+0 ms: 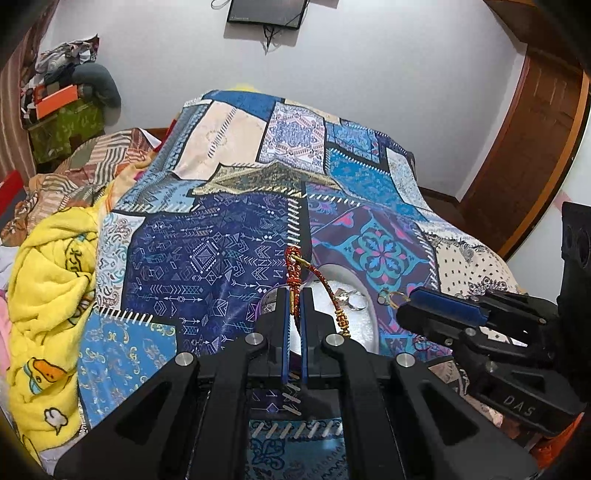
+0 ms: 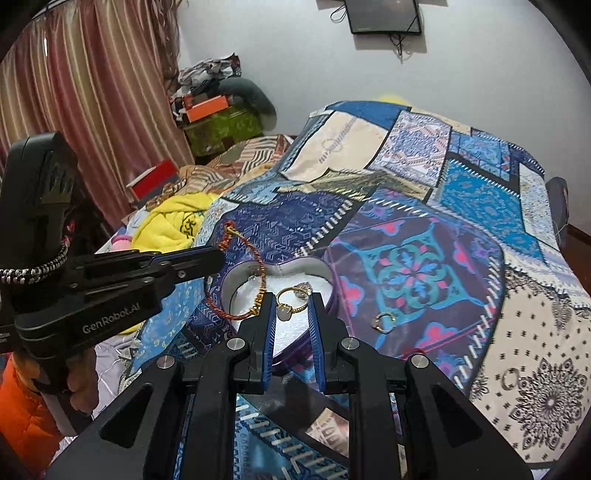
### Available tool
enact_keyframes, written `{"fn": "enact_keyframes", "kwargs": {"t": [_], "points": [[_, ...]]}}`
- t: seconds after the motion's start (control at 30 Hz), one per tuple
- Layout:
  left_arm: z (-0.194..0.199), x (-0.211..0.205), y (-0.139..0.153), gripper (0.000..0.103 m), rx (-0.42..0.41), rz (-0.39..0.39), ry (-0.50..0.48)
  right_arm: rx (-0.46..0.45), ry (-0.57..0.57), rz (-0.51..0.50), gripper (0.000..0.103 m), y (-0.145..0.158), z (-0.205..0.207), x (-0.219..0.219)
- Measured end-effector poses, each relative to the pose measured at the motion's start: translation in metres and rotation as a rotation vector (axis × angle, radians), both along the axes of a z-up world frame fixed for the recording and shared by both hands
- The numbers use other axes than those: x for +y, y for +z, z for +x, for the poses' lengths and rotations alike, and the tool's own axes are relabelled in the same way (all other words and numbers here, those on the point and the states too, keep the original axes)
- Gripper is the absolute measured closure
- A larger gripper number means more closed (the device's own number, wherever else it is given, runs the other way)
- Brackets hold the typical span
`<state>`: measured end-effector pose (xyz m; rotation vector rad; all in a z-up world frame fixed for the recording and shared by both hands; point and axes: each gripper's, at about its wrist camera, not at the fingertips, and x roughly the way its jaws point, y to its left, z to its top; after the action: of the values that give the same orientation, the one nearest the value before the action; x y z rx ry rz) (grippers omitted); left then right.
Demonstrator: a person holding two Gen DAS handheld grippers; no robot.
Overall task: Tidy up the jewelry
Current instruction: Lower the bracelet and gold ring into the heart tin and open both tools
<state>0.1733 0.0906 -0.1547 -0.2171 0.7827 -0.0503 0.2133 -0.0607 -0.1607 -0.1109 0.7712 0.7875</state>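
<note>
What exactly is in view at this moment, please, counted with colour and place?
bangle: one, red and gold twisted cord, held above the tin's left rim
heart-shaped tin: one, purple outside, white padding inside, on the bedspread
stone ring: one, gold with a pale stone, between the right gripper's fingers over the tin
small ring: one, gold, on the bedspread right of the tin
silver ring: one, on the bedspread's cream patch
bedspread: one, blue patchwork, over the bed
yellow blanket: one, left of the bedspread
wall screen: one, black, far wall
curtain: pink striped, left
left gripper: shut on the bangle
right gripper: shut on the stone ring
</note>
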Motion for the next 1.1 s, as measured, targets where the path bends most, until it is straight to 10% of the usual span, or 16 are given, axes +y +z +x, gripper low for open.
{"fn": "enact_keyframes", "kwargs": {"t": [0.83, 1.1], "points": [[0.015, 0.000, -0.018, 0.100, 0.038, 0.044, -0.030, 0.040, 0.042, -0.105, 0.087, -0.023, 0.008, 0.024], [0.010, 0.004, -0.012, 0.080, 0.046, 0.041, -0.003, 0.046, 0.026, -0.097, 0.082, -0.017, 0.006, 0.019]]}}
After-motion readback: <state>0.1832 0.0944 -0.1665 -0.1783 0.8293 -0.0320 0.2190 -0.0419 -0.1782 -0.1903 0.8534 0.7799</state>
